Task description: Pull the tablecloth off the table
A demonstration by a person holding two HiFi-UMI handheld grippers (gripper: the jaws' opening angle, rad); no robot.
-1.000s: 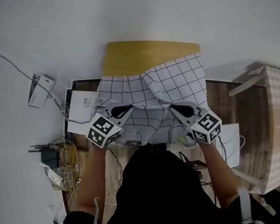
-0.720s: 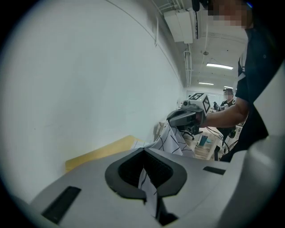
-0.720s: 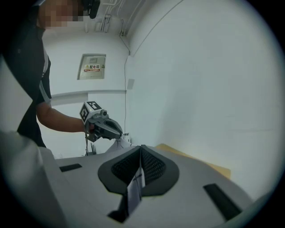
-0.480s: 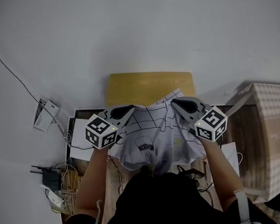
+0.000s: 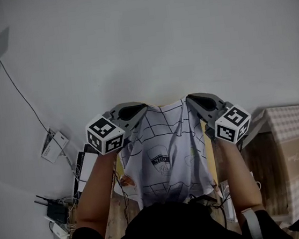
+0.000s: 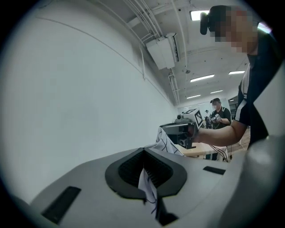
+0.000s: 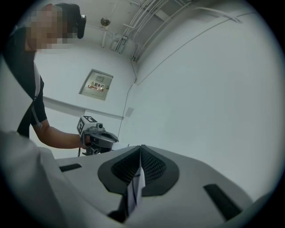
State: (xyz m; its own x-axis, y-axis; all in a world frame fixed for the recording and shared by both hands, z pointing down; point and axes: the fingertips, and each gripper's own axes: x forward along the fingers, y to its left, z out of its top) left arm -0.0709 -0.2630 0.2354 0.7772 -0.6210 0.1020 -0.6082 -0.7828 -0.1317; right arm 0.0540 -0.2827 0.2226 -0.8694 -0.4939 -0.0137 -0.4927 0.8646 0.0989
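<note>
**Left gripper** [image 6: 143, 176]: the jaws are standing together and pinching a fold of the tablecloth [image 5: 167, 157]. In the left gripper view, a white strip with thin black lines is sticking out from between the ribbed pads at lower centre.

**Right gripper** [image 7: 140, 176]: the jaws are likewise clamping a thin edge of the same cloth. It is showing between the pads at lower centre of the right gripper view.

**Position, head view:** both grippers are sitting at mid-frame, level with each other, one left of centre and one right of centre. Each is pointing toward the grey wall [image 5: 144, 35], which is filling the upper half of the frame.

**Tablecloth:** it is hanging between the two grippers as a loose sheet. Its top edge is running from one pair of jaws to the other, and its body is dropping toward lower centre, in front of the person's dark torso. A faint grid and a small emblem [image 5: 160, 161] are showing on the cloth.

**Table** [image 6: 202, 152]: in the left gripper view, its tan top is showing right of centre, below the person's forearm. Whether the cloth's lower edge is touching it cannot be told.

**Surroundings, head view:** a checked-pattern cabinet [image 5: 295, 141] is standing at the right edge. Loose cables and small devices [image 5: 57, 208] are lying at lower left.
</note>
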